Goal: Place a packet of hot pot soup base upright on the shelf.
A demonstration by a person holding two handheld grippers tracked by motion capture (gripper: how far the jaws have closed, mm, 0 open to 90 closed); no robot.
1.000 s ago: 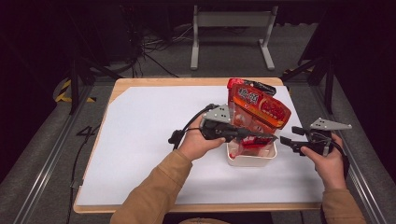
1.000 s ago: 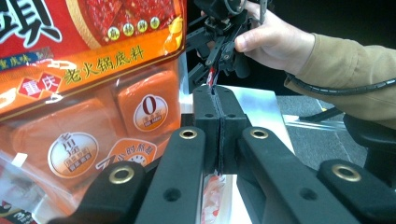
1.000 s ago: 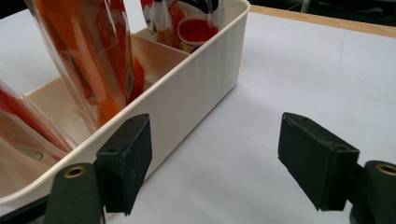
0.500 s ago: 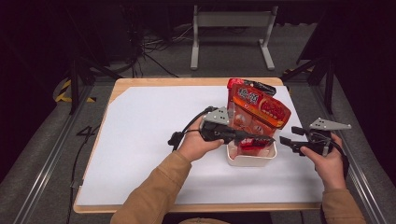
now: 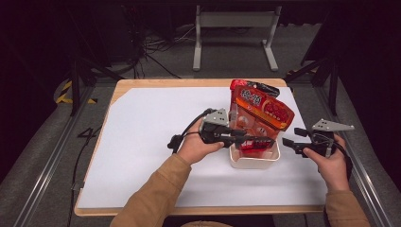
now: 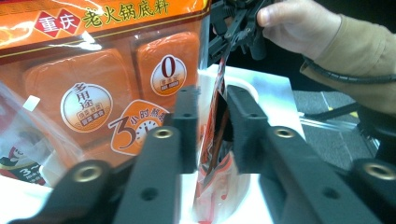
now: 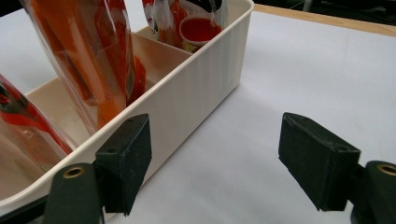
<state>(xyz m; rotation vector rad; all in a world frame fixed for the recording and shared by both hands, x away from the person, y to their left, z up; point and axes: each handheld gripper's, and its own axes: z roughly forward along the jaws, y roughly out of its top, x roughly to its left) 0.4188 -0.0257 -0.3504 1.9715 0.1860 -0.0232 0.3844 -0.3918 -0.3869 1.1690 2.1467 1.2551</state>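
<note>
- Two grippers noted at one white bin (image 5: 255, 164), set right of centre on the white table sheet (image 5: 142, 142).
- Found several red pouches standing on edge in the bin; largest pouch (image 5: 260, 111) leaning back above the rim, probably propped by its neighbours and the bin wall.
- Located left gripper (image 5: 265, 141) reaching across the bin from its left side, held level, jaws over the interior.
- Seen from the left gripper view: thin pouch (image 6: 212, 121) hanging edge-on between the two black pads, lower end down inside the bin (image 6: 261, 88), beside the big orange-printed pouch (image 6: 93, 93).
- Jaws just been opening: narrow gap, pads close either side of the thin pouch and apparently not pinching it. Judged a release, leaving the pouch upright in its slot rather than flat.
- Cannot tell whether the right-hand pad brushes the film.
- Located right gripper (image 5: 286, 142) just outside the bin's right wall, low to the sheet, apart from the contents.
- Seen from the right gripper view: jaws wide (image 7: 215, 163), nothing between them, one pad close beside the ribbed wall (image 7: 187, 93).
- Judged a standby position: near enough to brace the bin against sliding or tipping, clear of the left gripper's path.
- Expected next: left gripper backing straight off, to avoid dragging the pouch over.
</note>
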